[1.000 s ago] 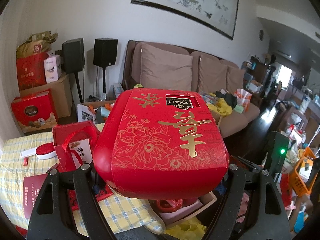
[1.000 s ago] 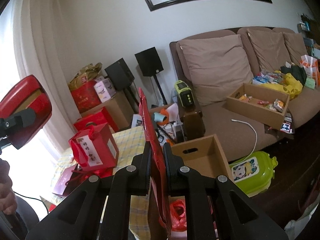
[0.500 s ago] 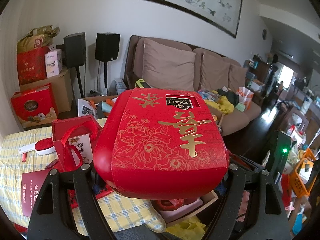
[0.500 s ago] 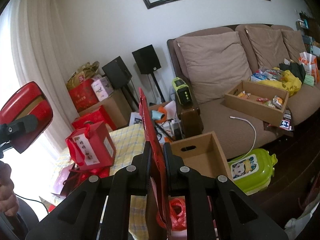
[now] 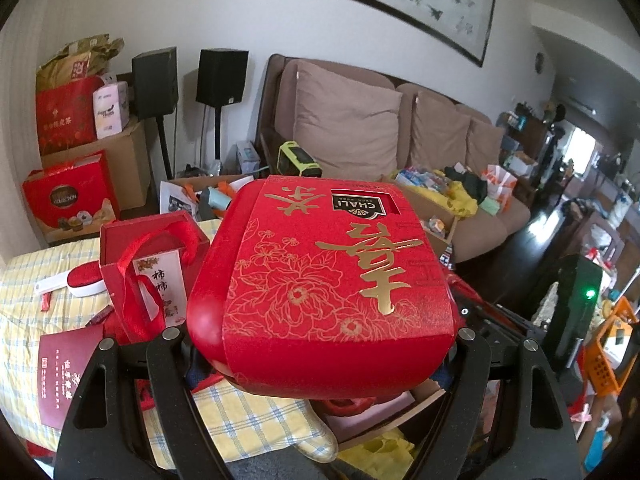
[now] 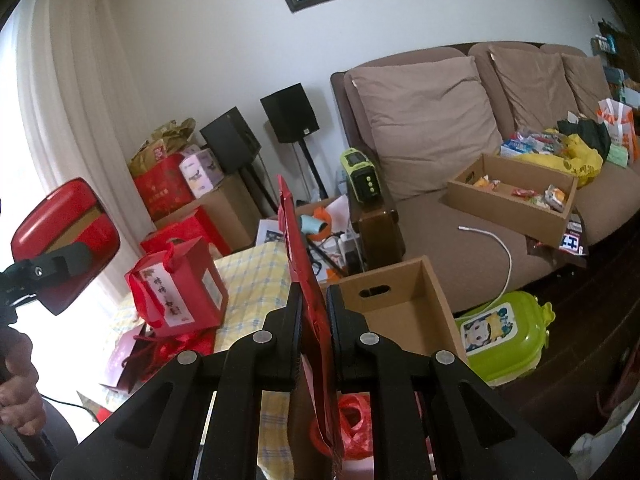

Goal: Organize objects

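A large red tea box [image 5: 320, 280] with gold flowers and characters fills the left wrist view. My left gripper [image 5: 319, 336] is shut on it, one finger on each side. The right wrist view shows the same box [image 6: 66, 240] at the far left, above a person's hand [image 6: 16, 392]. My right gripper [image 6: 313, 300] is shut on a flat red paper bag [image 6: 294, 236], seen edge-on and standing up between the pads. A red gift bag [image 6: 176, 288] with a white label stands on the yellow checked table [image 6: 256, 276]. An open, empty cardboard box [image 6: 400, 308] sits just right of the table.
A brown sofa [image 6: 440, 216] carries a cardboard tray of snacks [image 6: 512, 200] and loose bags. A green case [image 6: 504, 340] lies on the floor. Speakers [image 6: 290, 114], red gift boxes [image 5: 70, 196] and cartons stand by the wall. A dark red booklet [image 5: 60, 376] lies on the table.
My left gripper has sunk a little with the red tea box, and the room has slid upward in its view. The right gripper keeps its hold on the flat bag.
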A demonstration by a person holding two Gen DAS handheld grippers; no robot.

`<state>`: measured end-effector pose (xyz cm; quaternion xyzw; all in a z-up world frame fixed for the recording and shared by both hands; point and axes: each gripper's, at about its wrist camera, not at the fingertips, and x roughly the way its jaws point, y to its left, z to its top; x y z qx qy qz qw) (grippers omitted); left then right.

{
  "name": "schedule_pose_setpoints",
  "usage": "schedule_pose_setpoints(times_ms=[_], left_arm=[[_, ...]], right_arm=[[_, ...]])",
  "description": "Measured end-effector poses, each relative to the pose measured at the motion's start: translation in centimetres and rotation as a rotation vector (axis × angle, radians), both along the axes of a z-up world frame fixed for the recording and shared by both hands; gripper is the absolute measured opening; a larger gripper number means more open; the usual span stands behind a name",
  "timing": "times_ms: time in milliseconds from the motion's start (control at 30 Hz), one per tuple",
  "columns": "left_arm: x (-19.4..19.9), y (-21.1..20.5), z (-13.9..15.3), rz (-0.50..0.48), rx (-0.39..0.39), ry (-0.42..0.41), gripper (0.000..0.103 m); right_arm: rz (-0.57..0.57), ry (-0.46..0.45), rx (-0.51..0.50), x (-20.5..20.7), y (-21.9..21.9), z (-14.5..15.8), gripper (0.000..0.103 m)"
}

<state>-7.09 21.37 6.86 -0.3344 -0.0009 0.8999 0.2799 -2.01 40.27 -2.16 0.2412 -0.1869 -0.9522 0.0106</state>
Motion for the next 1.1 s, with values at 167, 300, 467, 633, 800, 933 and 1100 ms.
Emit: schedule_pose_setpoints(times_ms=[167, 300, 467, 633, 800, 933, 1100], left_arm=[[-0.3, -0.2, -0.8, 0.004, -0.005, -0.014, 0.079], [-0.6, -0.2, -1.3, 0.009, -0.011, -0.026, 0.079], [-1.0, -0.3, -2.1, 0.013, -0.016, -0.045, 0.079], [-1.1, -0.4, -2.6, 0.015, -0.021, -0.055, 0.079], [-1.4, -0.3, -2.9, 0.013, -0.03, -0.06, 0.079], [-1.4, -0.3, -3.2, 0.015, -0.031, -0.067, 0.079], [-1.4, -0.3, -3.5, 0.014, -0.034, -0.069, 0.079]], right_arm=[[-0.008, -0.006, -0.003, -0.2, 0.2, -0.2, 0.011], [-0.011, -0.012, -0.006, -0.3, 0.4, -0.4, 0.011], [-0.019, -0.015, -0.009, -0.4, 0.6, -0.6, 0.011], [-0.022, -0.019, -0.013, -0.4, 0.9, -0.8, 0.011], [-0.023, -0.019, -0.014, -0.4, 0.9, -0.8, 0.011], [-0.023, -0.019, -0.013, -0.4, 0.8, -0.8, 0.011], [-0.022, -0.019, -0.013, -0.4, 0.8, -0.8, 0.011]])
